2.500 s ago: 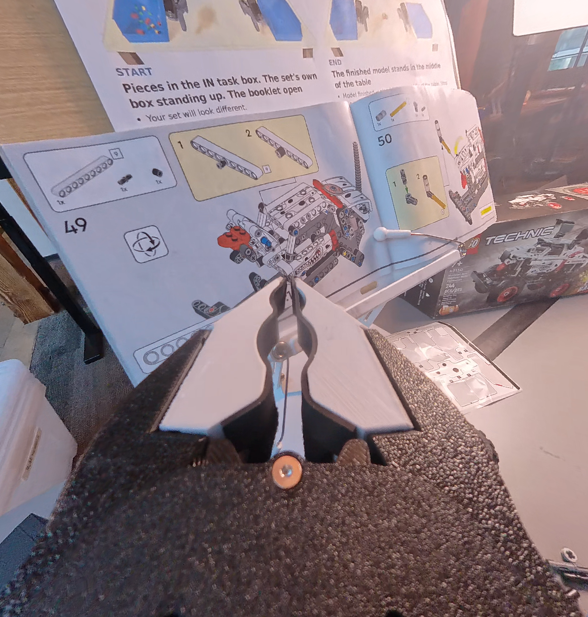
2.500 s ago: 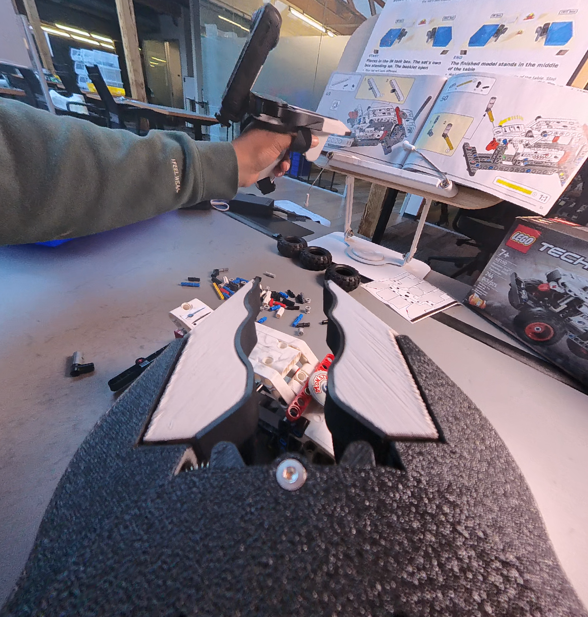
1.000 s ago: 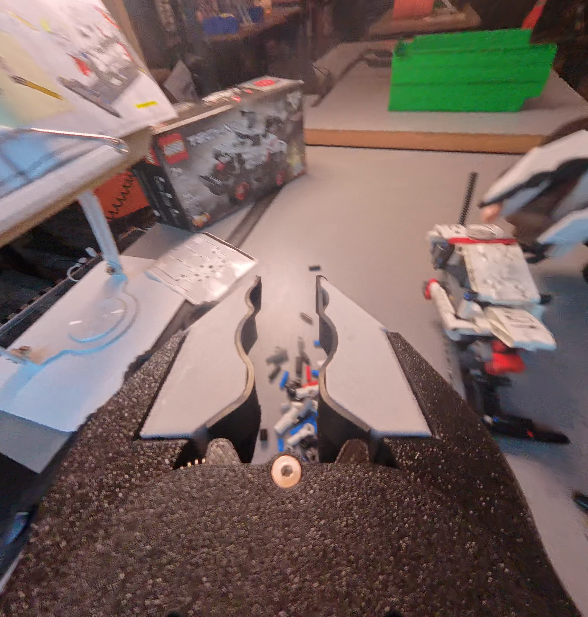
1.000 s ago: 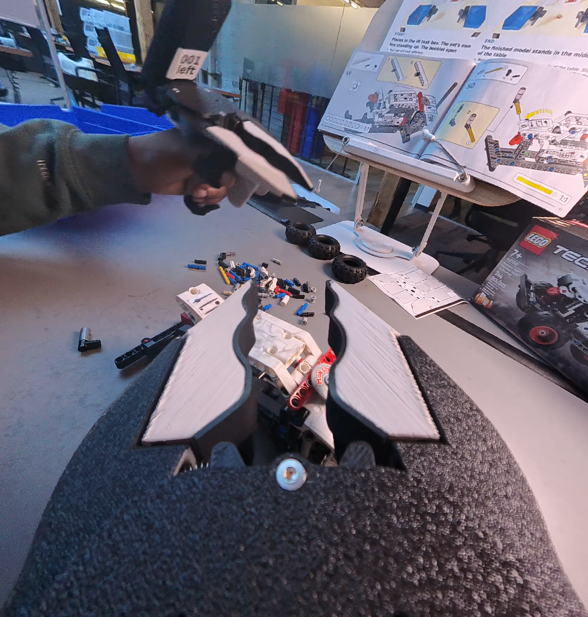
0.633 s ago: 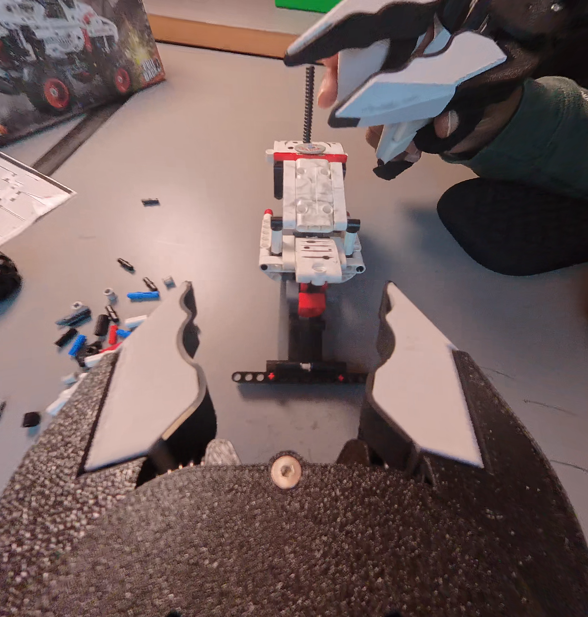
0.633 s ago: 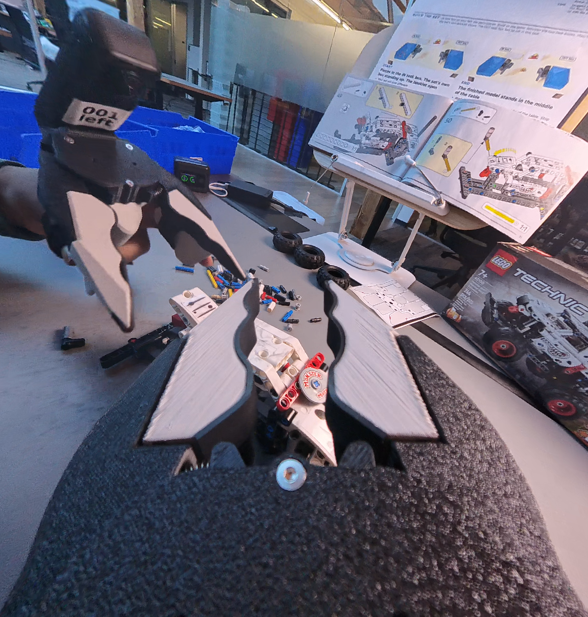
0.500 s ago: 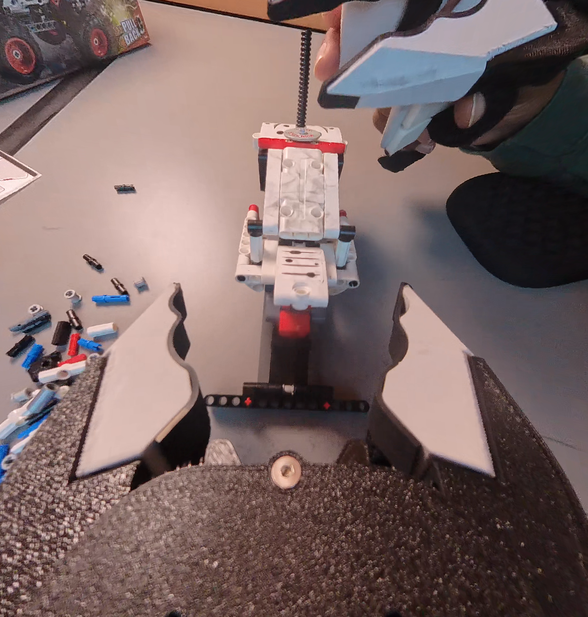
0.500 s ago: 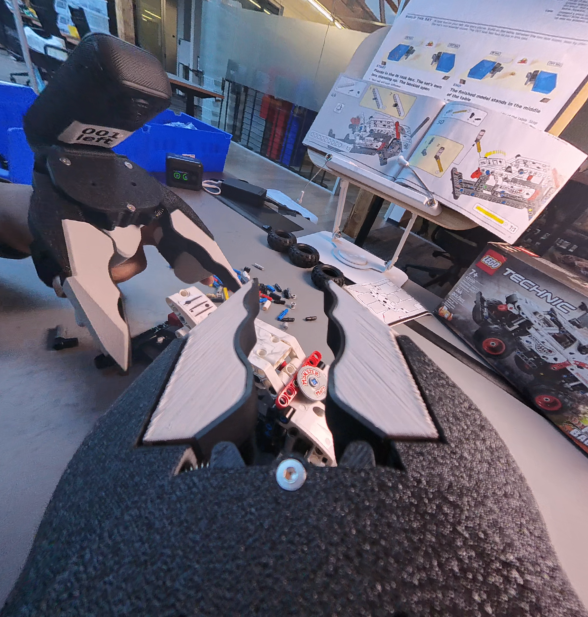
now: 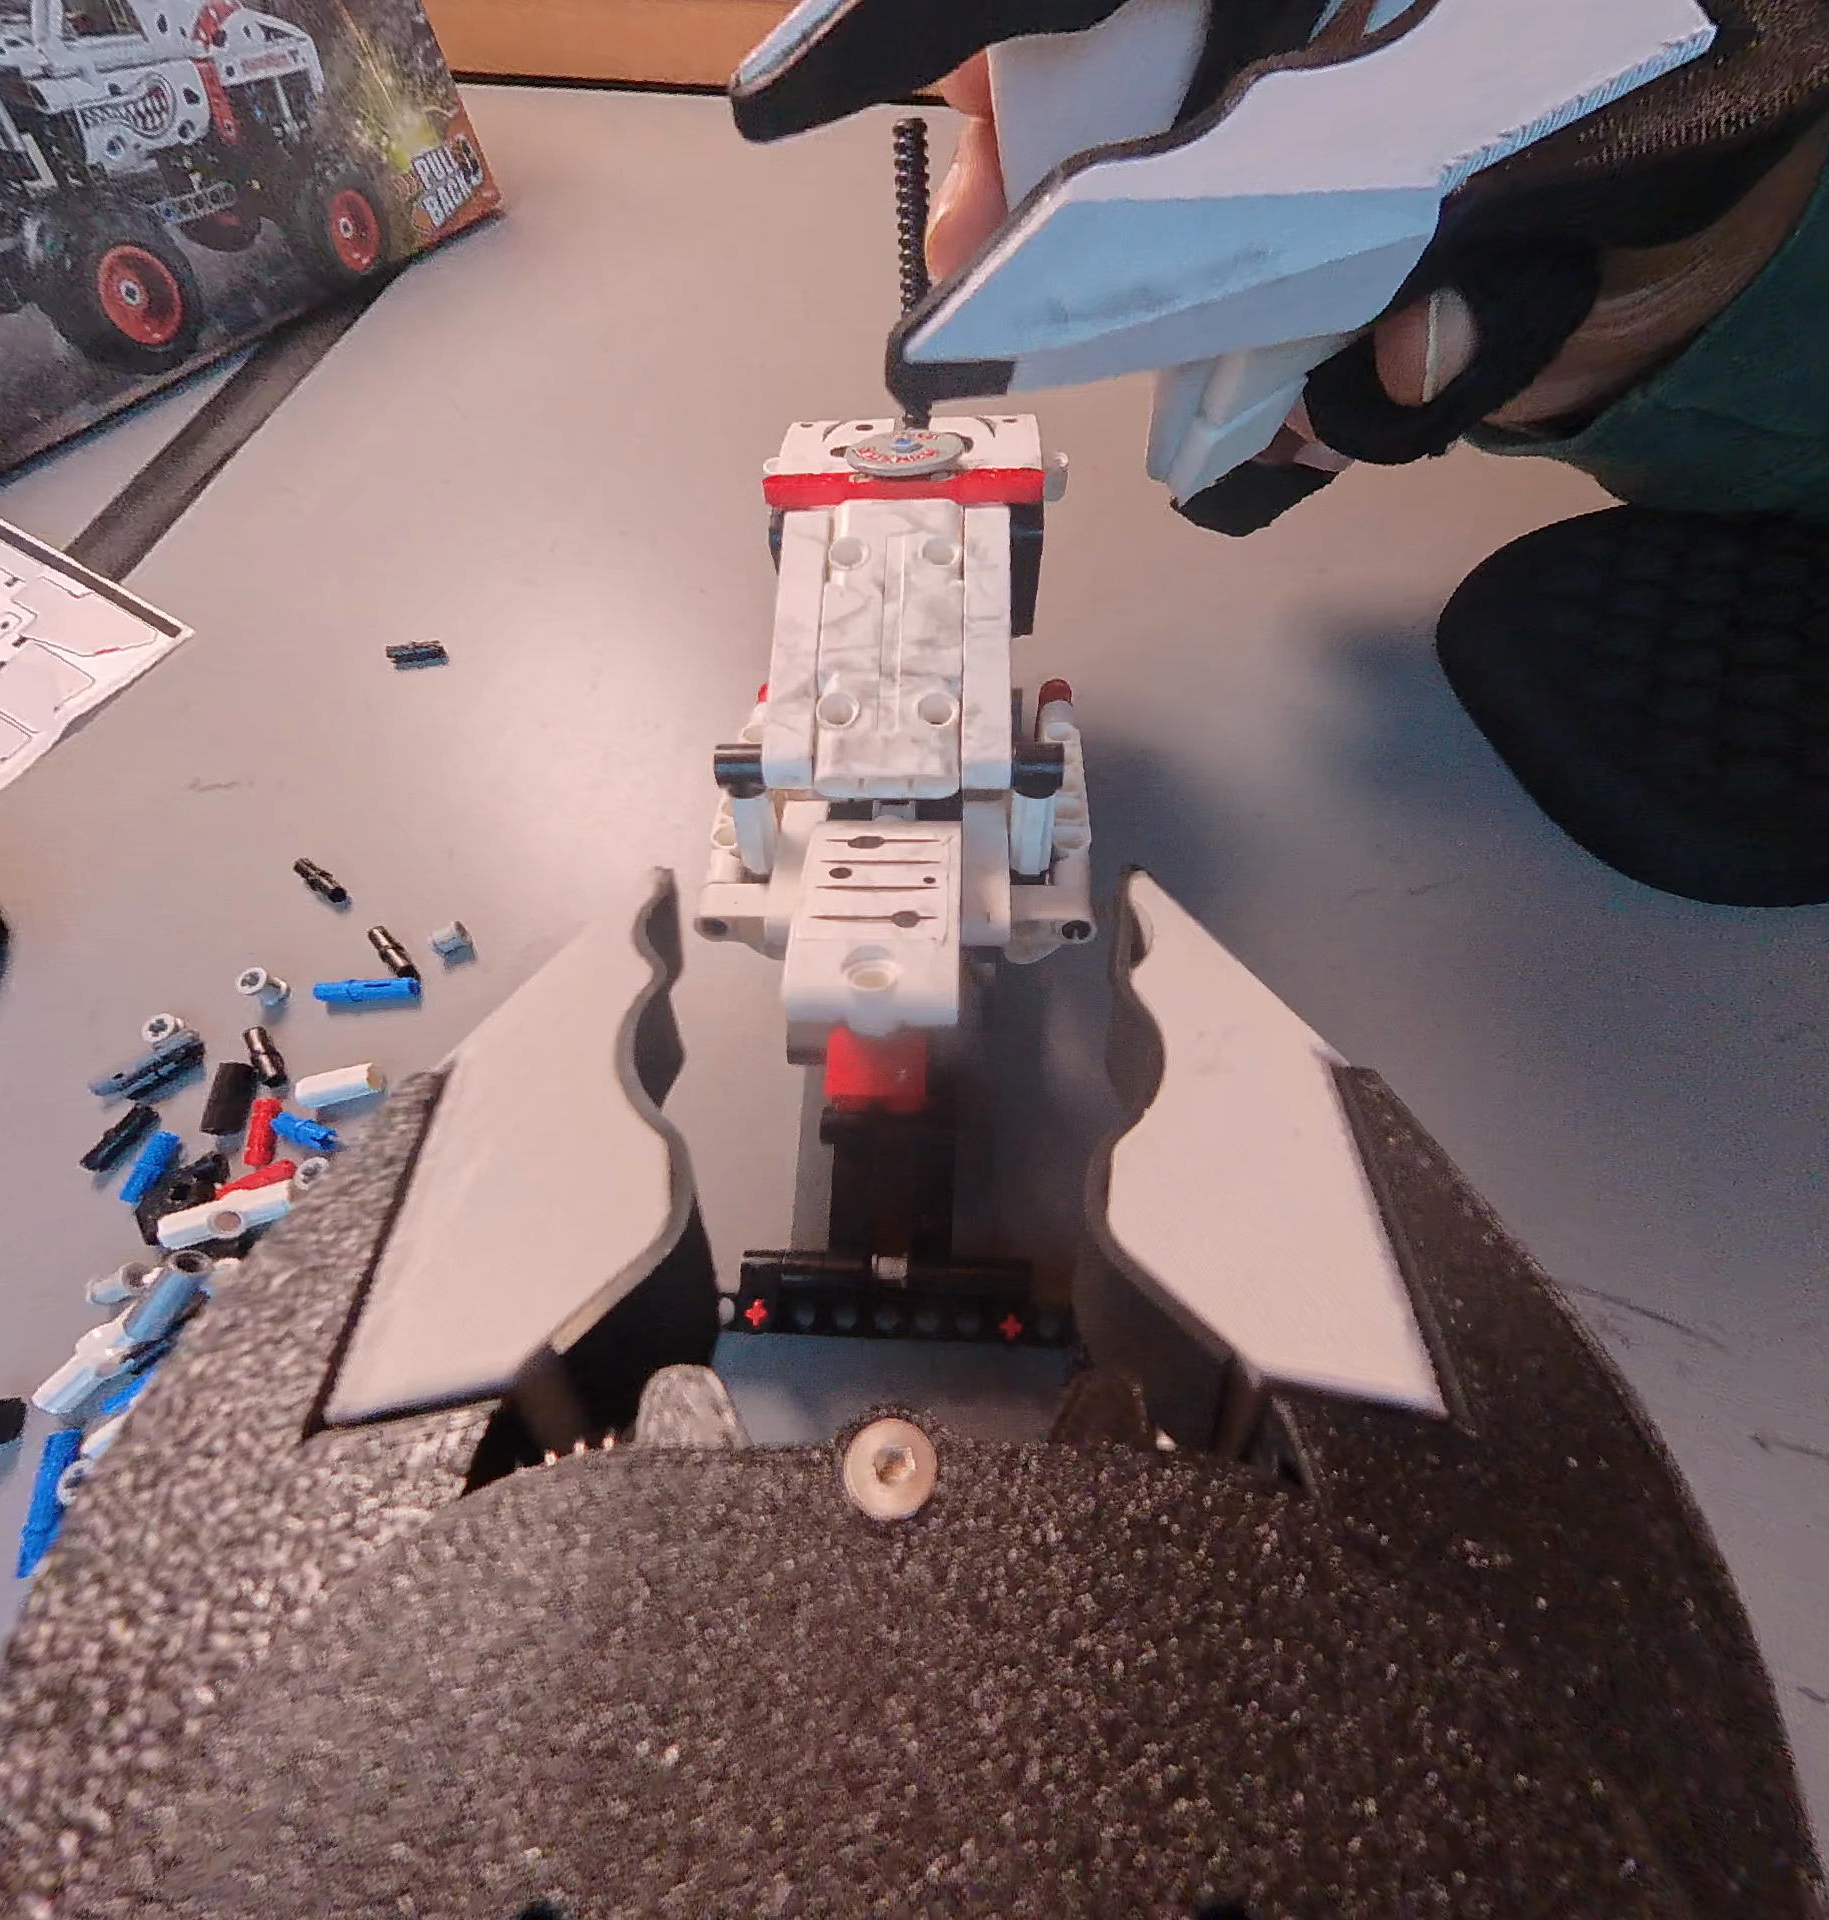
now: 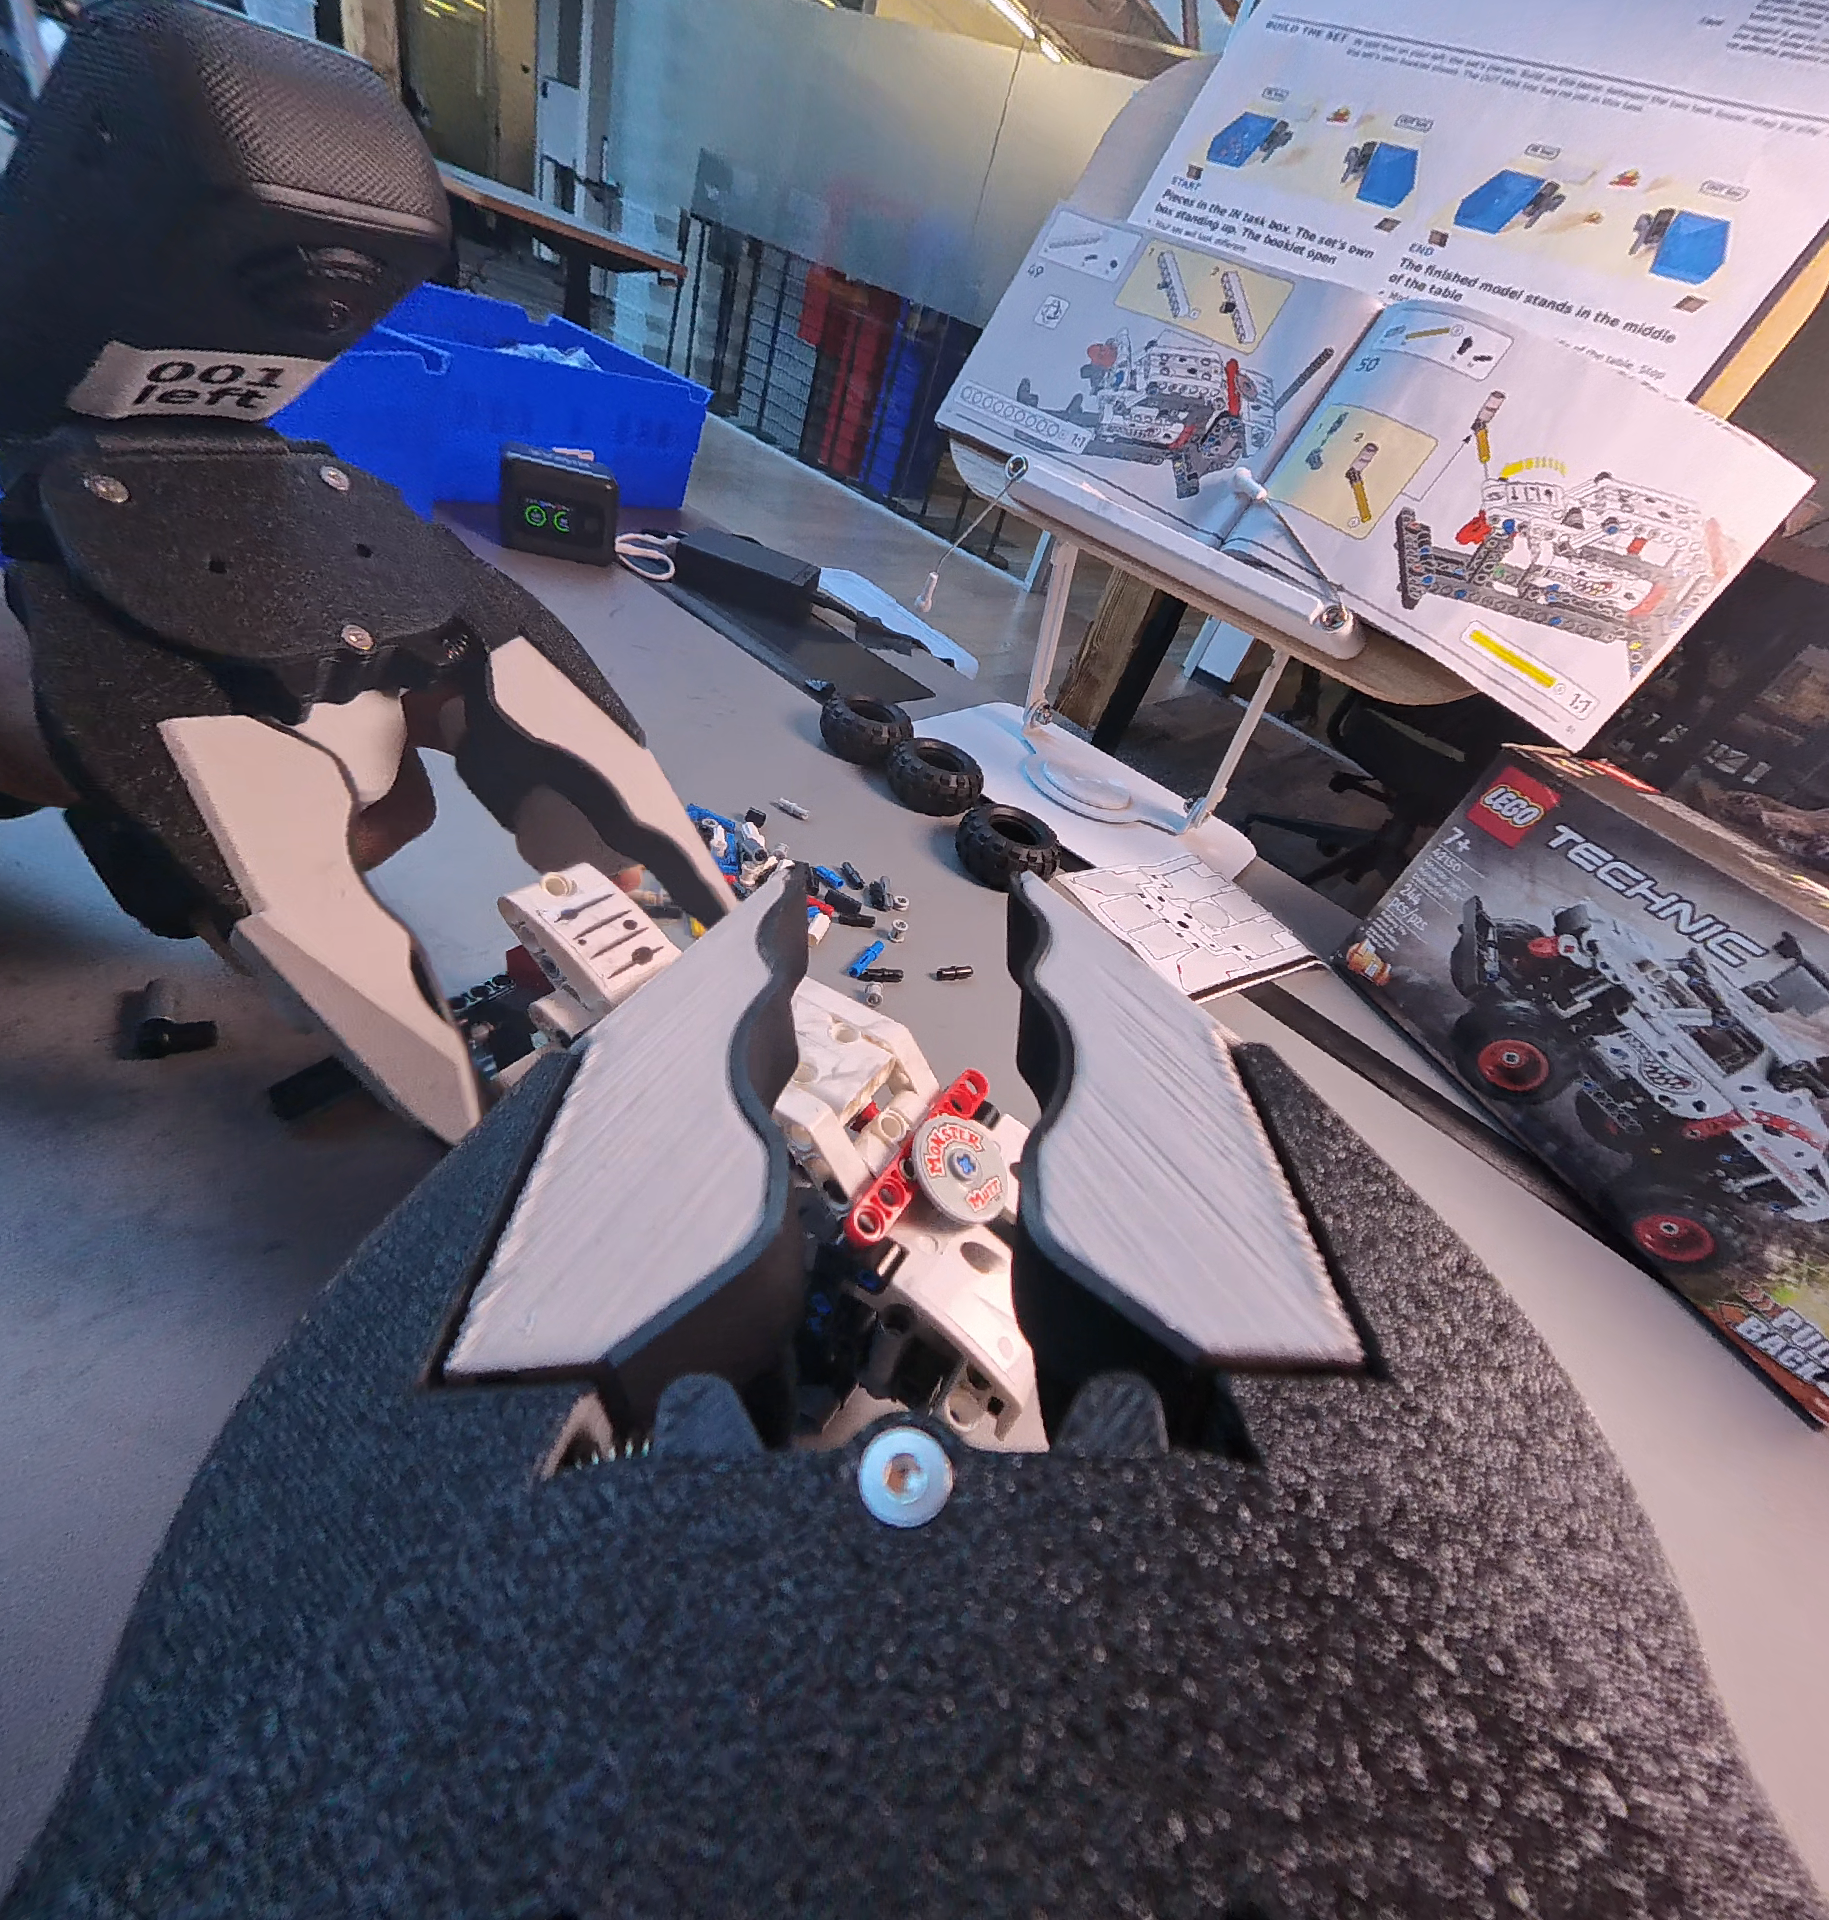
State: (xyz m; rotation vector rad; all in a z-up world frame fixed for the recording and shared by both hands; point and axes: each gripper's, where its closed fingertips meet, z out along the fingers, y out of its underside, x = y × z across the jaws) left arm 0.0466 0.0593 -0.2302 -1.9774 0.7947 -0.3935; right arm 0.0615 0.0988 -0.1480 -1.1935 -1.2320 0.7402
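We see a grey surface carrying everything here. At its far side a kit box printed with a monster truck lies beside a white book stand that props up an open instruction booklet; a blue bin sits farther back.

In the middle stands the half-built white, red and black brick model, with a black spring-like rod rising from its rear. Our right tool is closed on the rear of that model (its two fingers pressing the white body from both sides, a red beam and a round grey disc showing between them). Our left tool has its fingers spread wide, one on each side of the model's front end, and we cannot tell whether either touches it.

Three black tyres lie by the stand's base, a white sticker sheet beside them. Smallest of all, a scatter of blue, black, white and red pins lies left of the model.
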